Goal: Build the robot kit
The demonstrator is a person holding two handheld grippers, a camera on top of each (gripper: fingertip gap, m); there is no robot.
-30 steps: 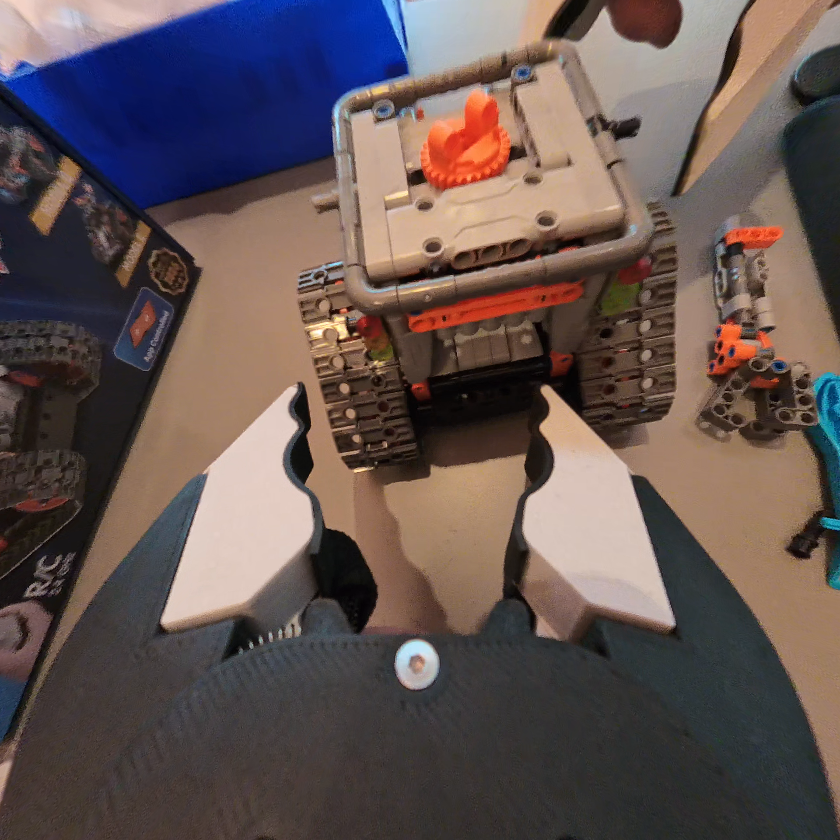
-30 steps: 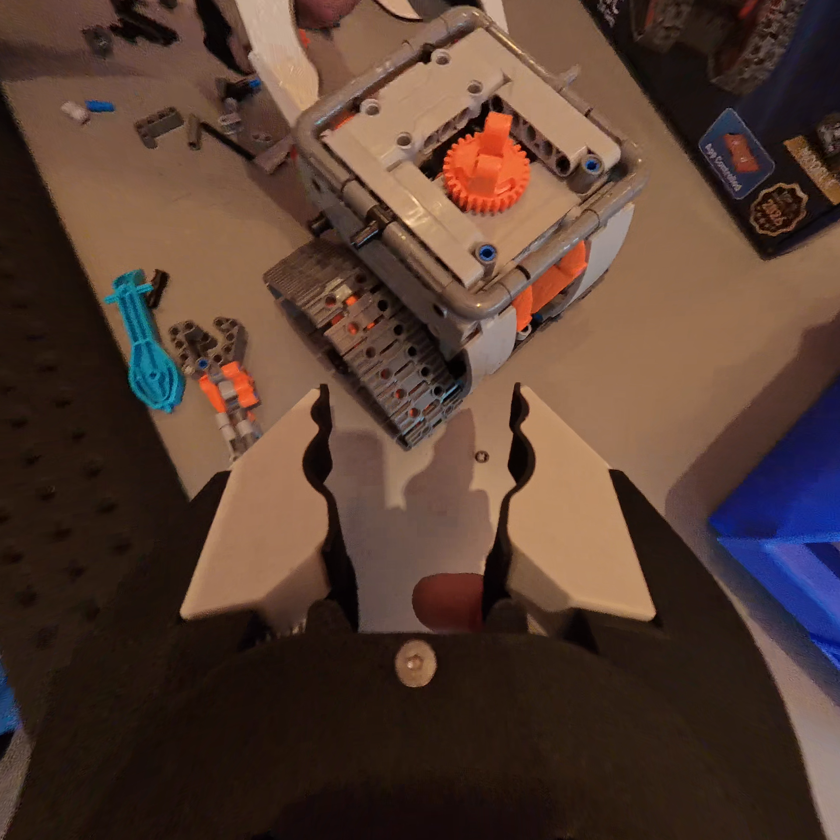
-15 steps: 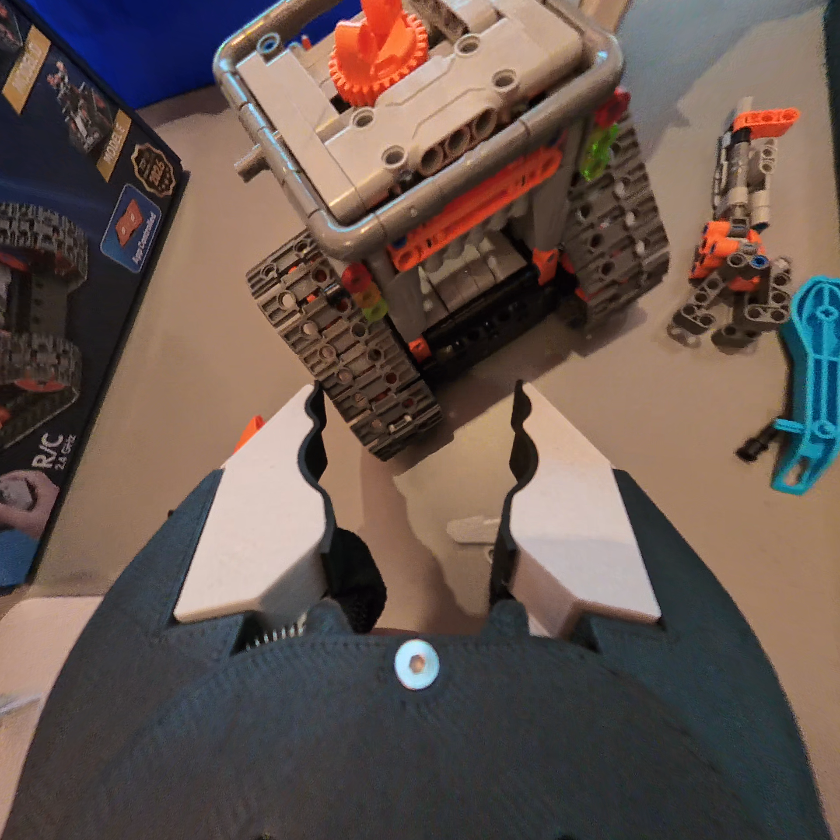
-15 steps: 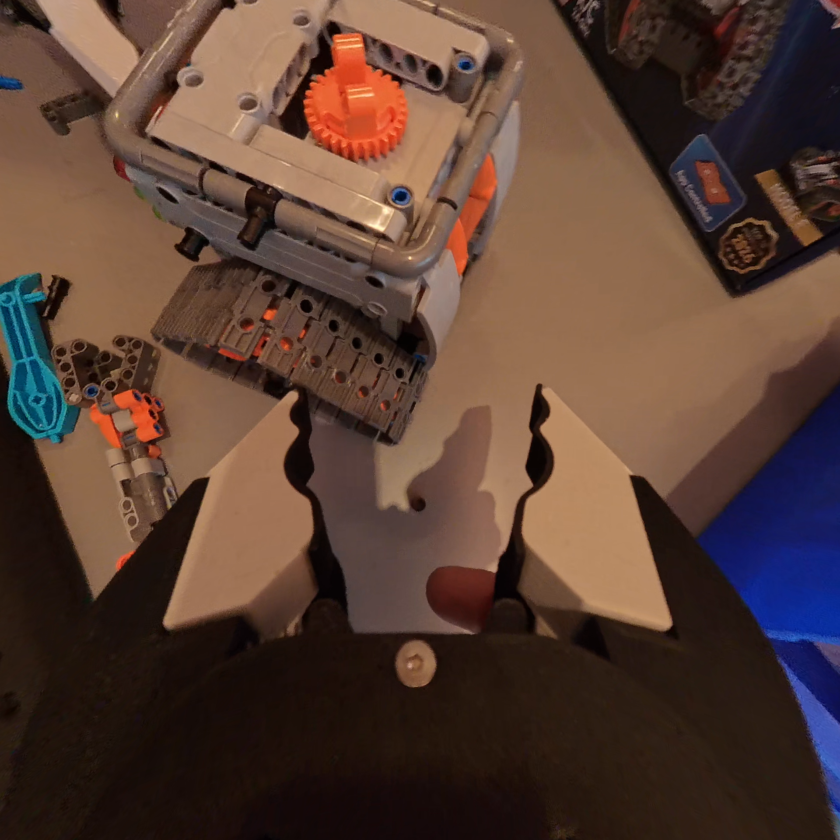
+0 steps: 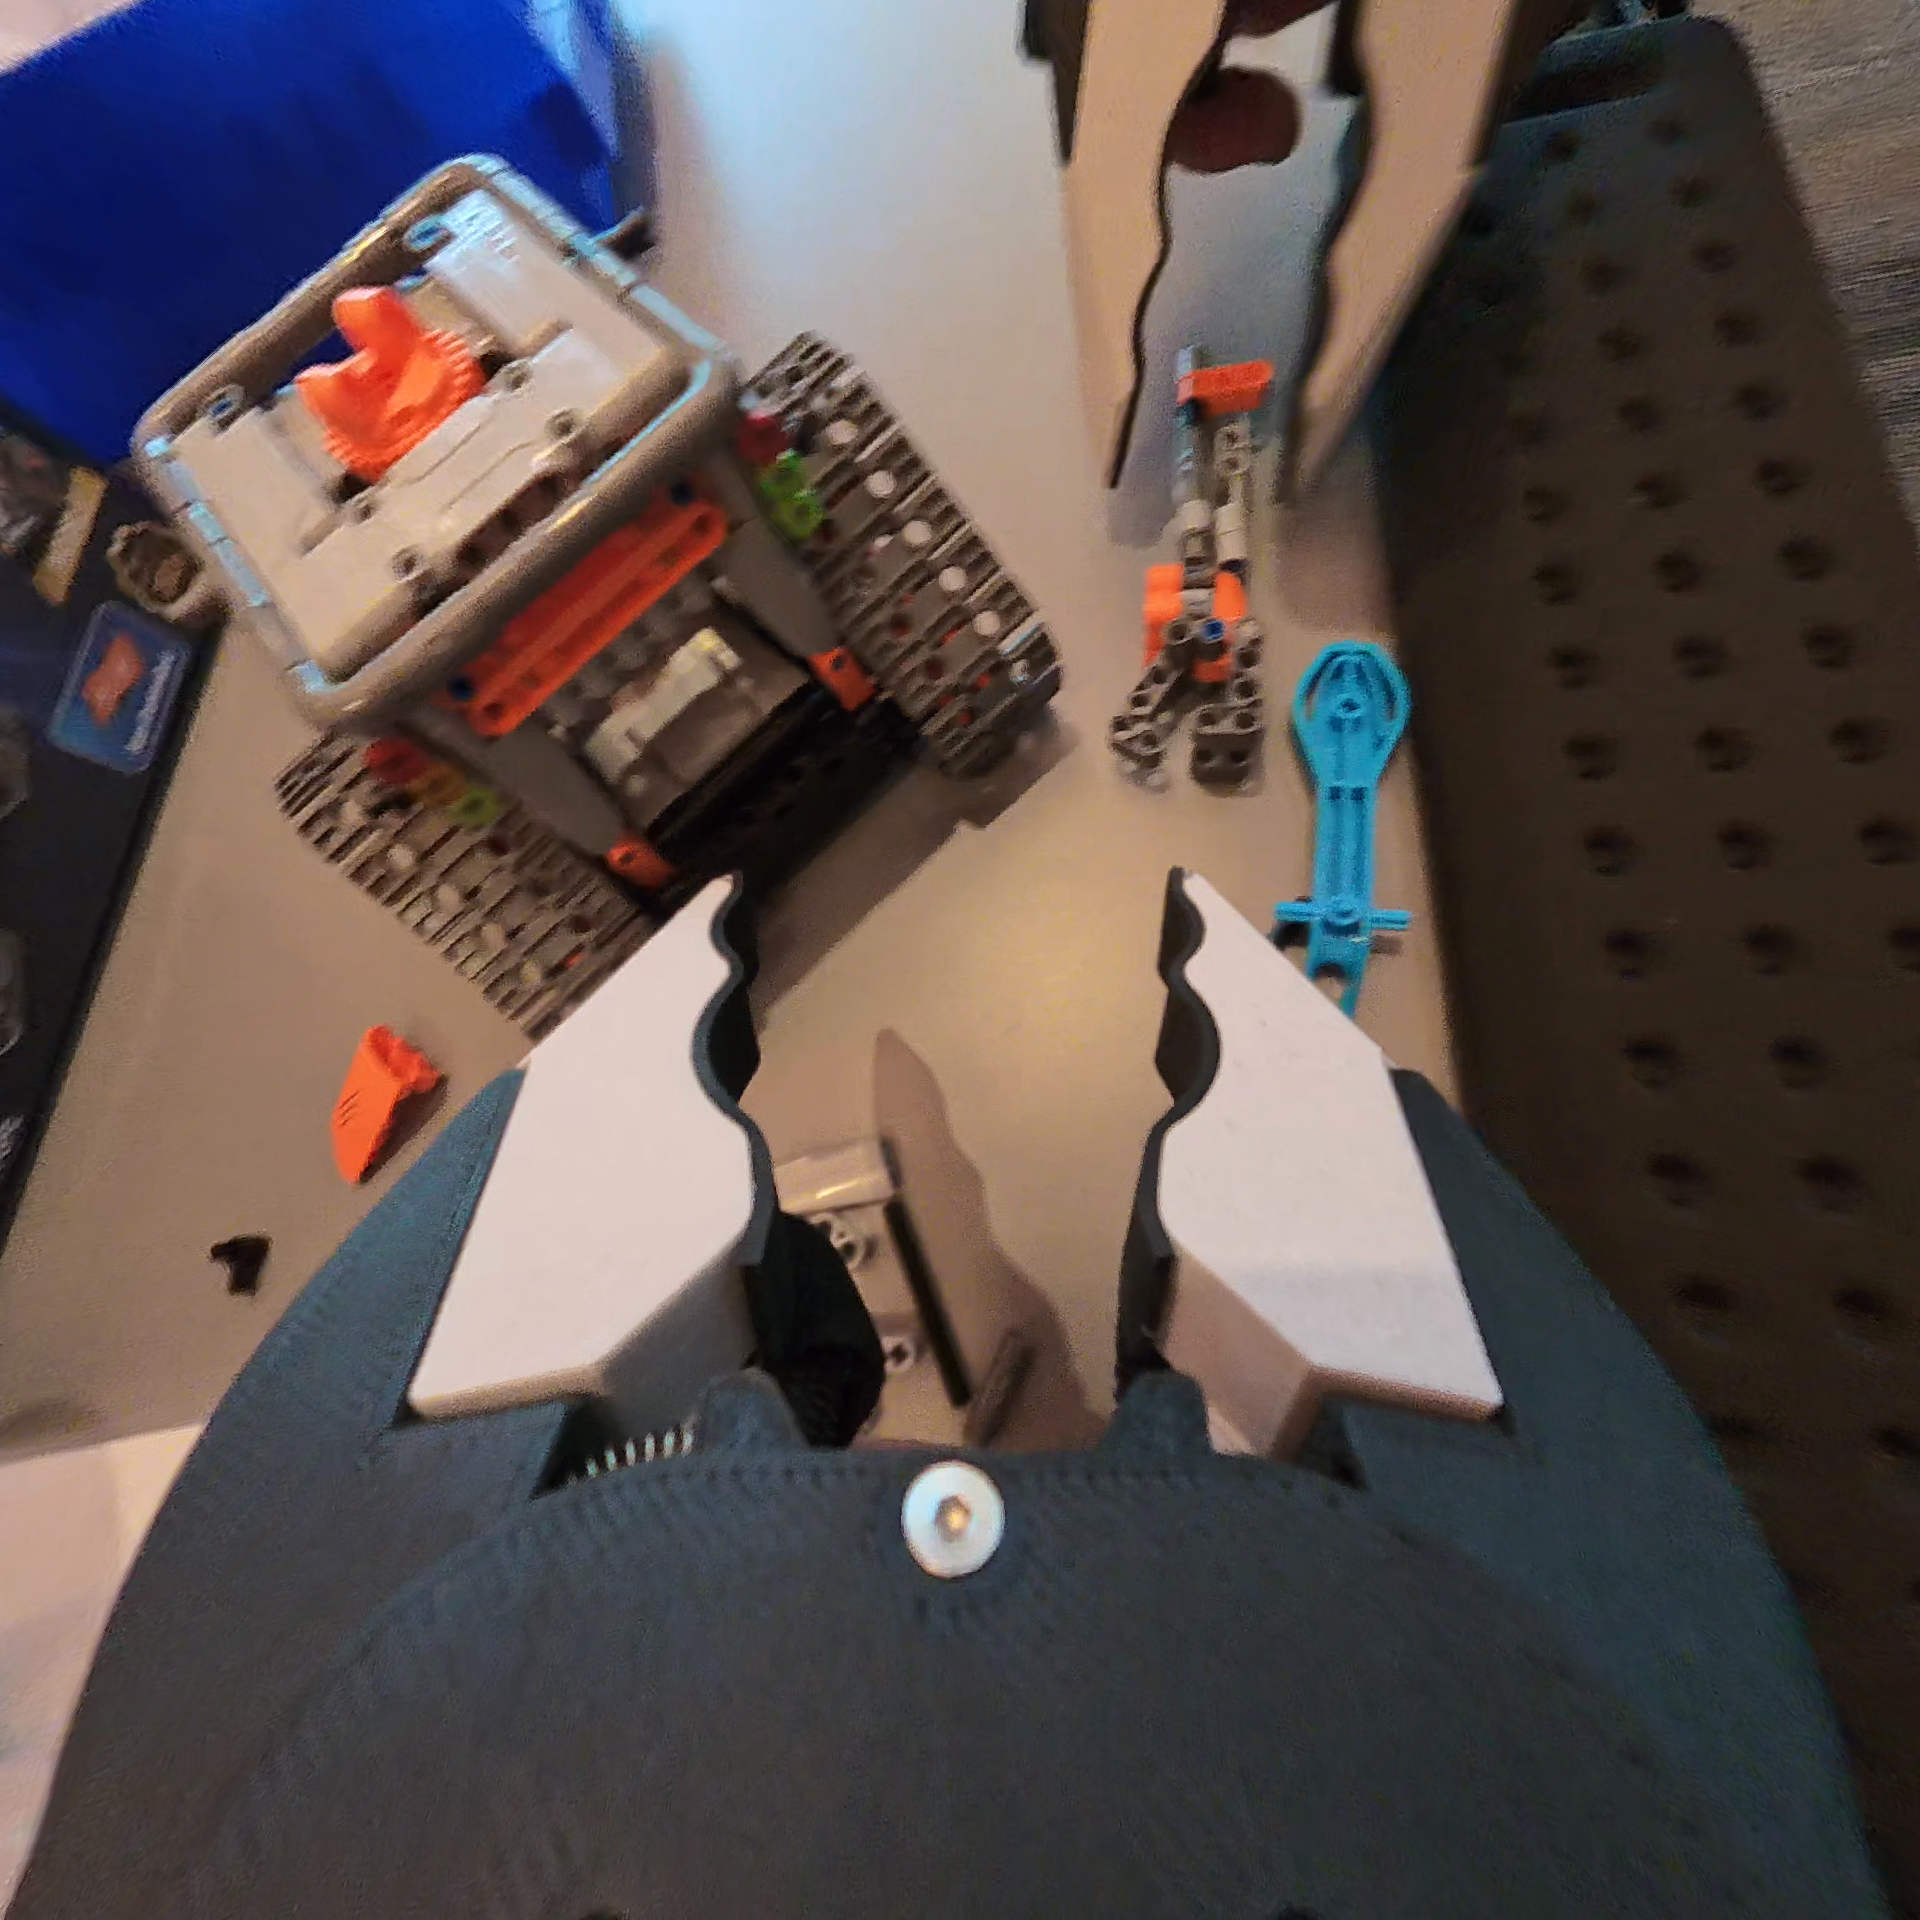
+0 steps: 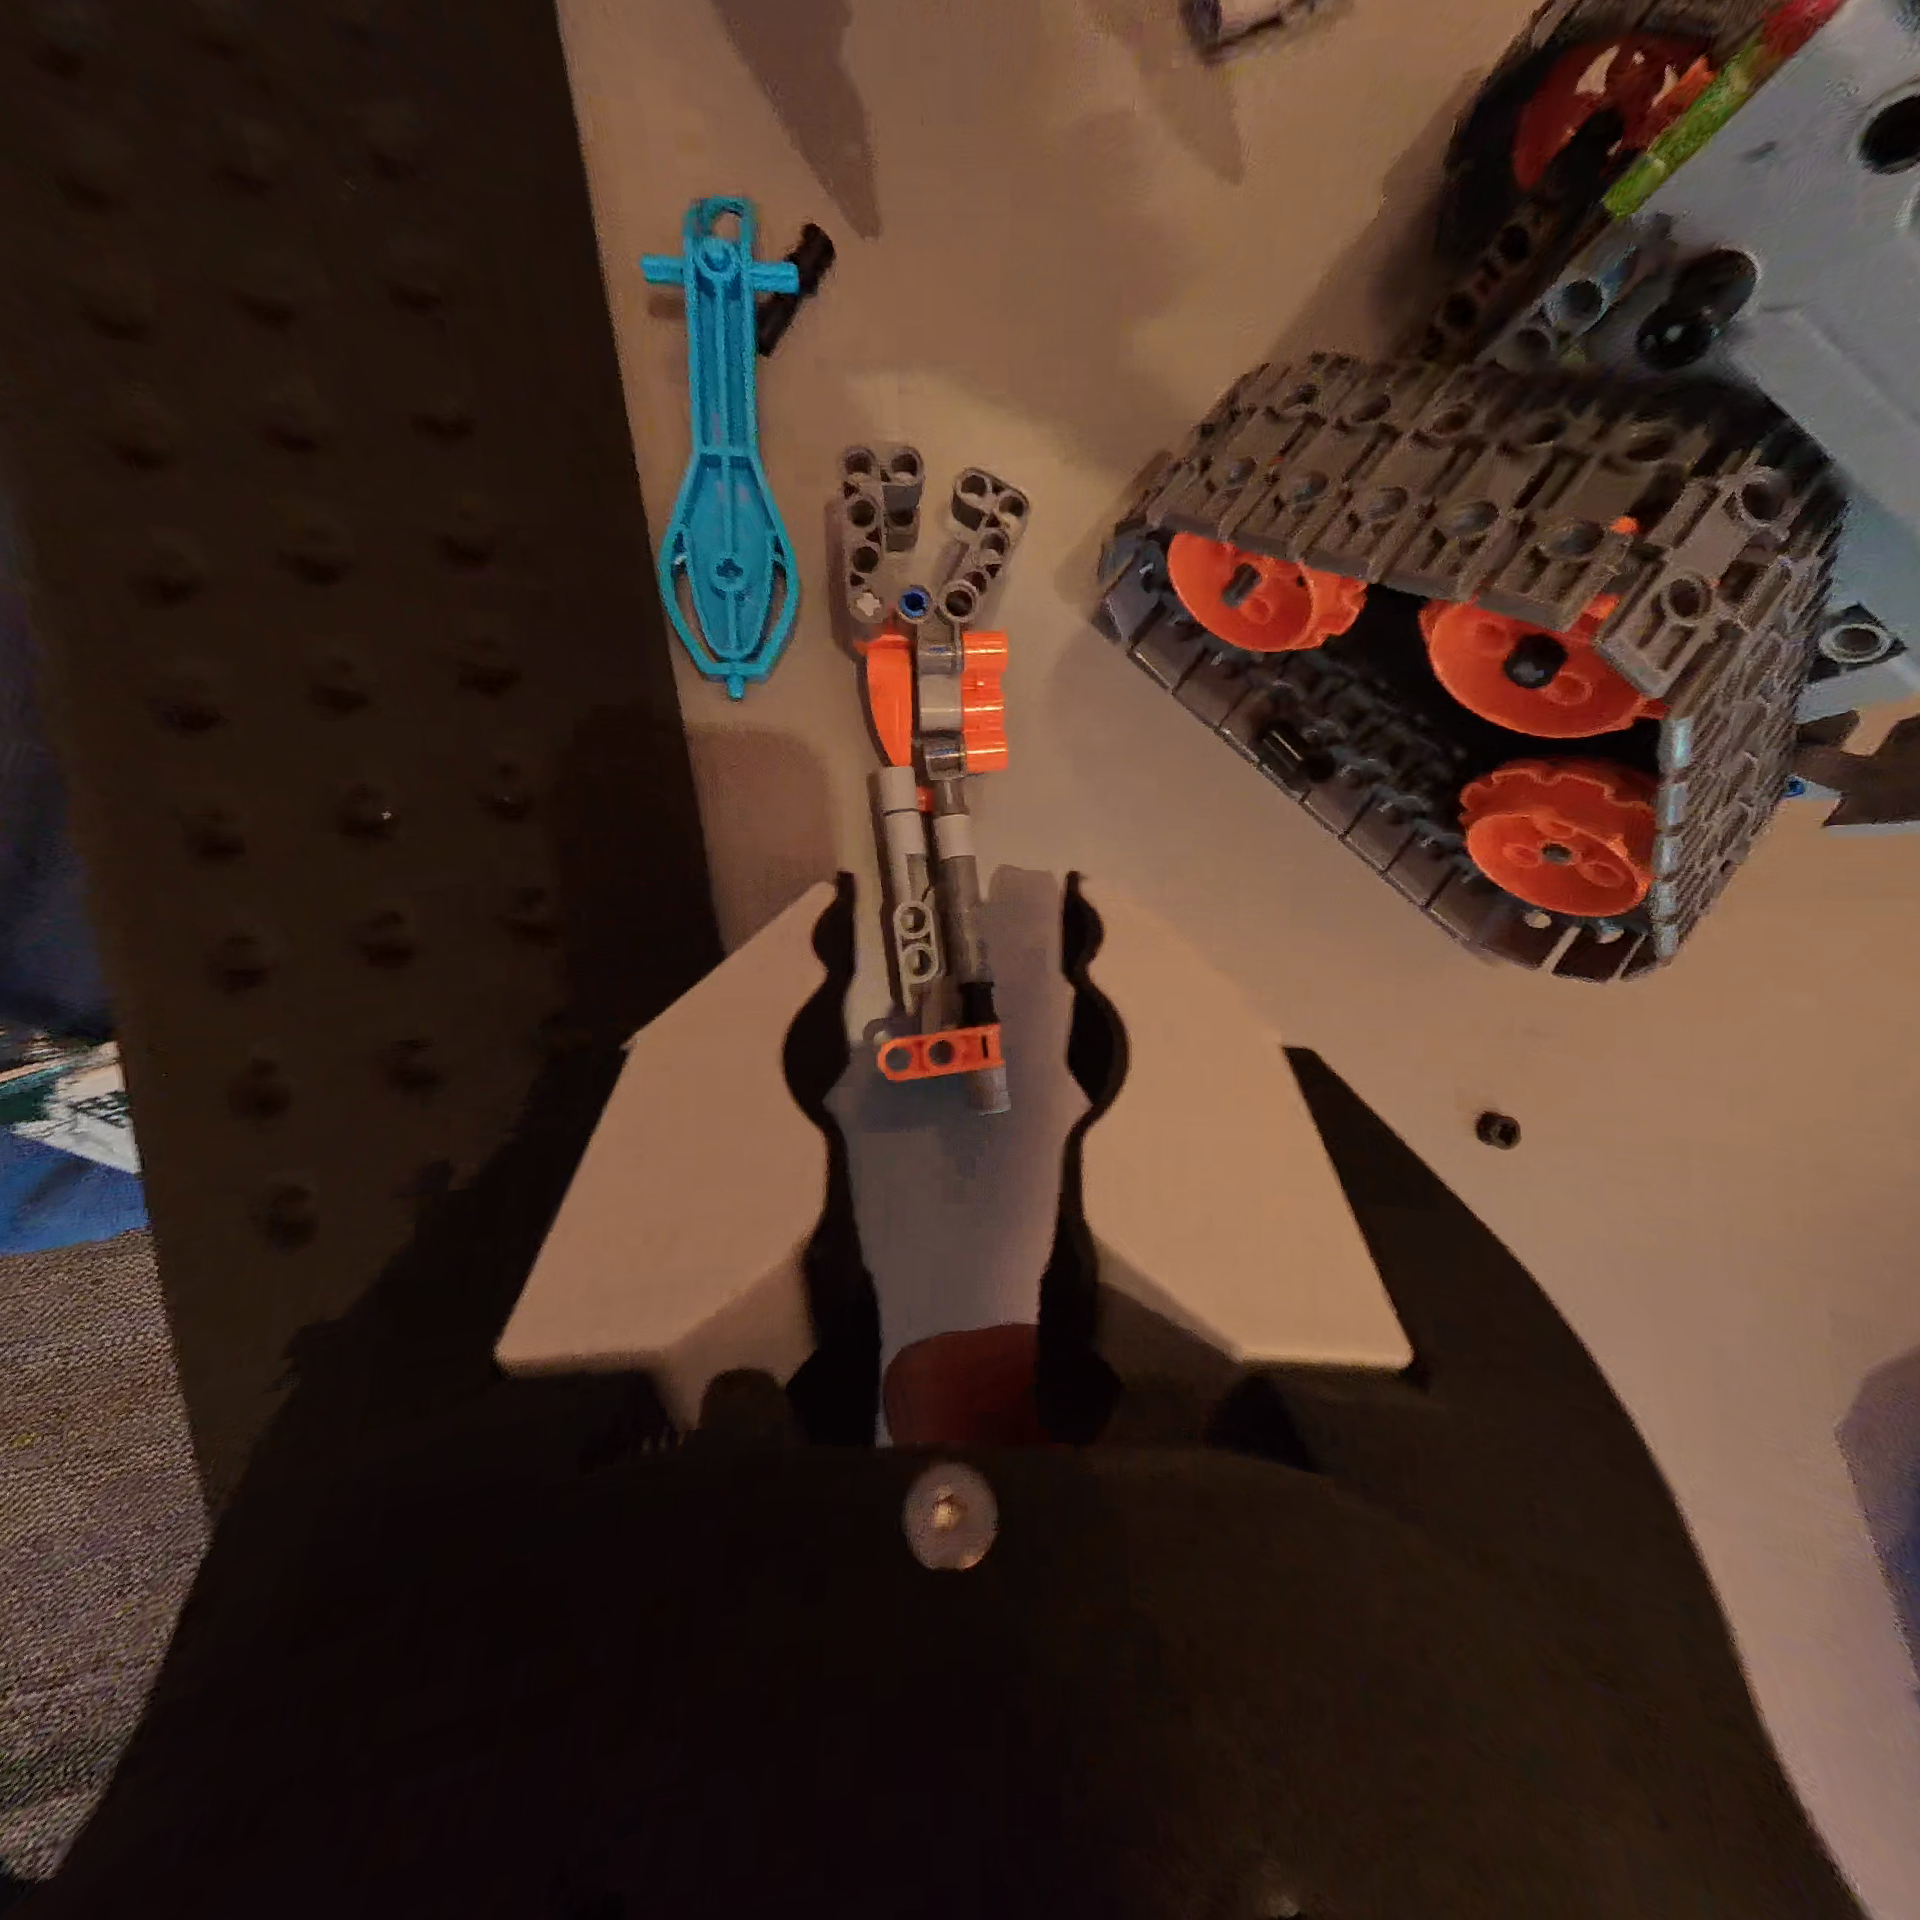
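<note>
A grey tracked brick vehicle (image 5: 582,582) with an orange gear on top stands on the beige table; in the right wrist view (image 6: 1455,623) its track and orange wheels show. A small grey-and-orange arm assembly (image 6: 940,727) lies beside it. My right gripper (image 6: 956,914) is open, its fingers on either side of the assembly's thin end without closing on it; the left wrist view shows it from afar (image 5: 1226,260) over the same assembly (image 5: 1195,623). My left gripper (image 5: 954,904) is open and empty, just short of the vehicle's near track.
A blue plastic tool (image 5: 1345,790) lies by a dark dimpled mat (image 5: 1662,727). An orange piece (image 5: 369,1101), a small black piece (image 5: 241,1262) and grey parts (image 5: 862,1226) lie near my left gripper. A dark printed box (image 5: 62,675) and a blue box (image 5: 260,156) stand to the left. The grippers' ends are close to 15 cm from one another.
My right gripper left the vehicle, swung over to the small arm assembly and narrowed its jaws around its end. My left gripper drew back and turned right, so the vehicle sits farther left.
</note>
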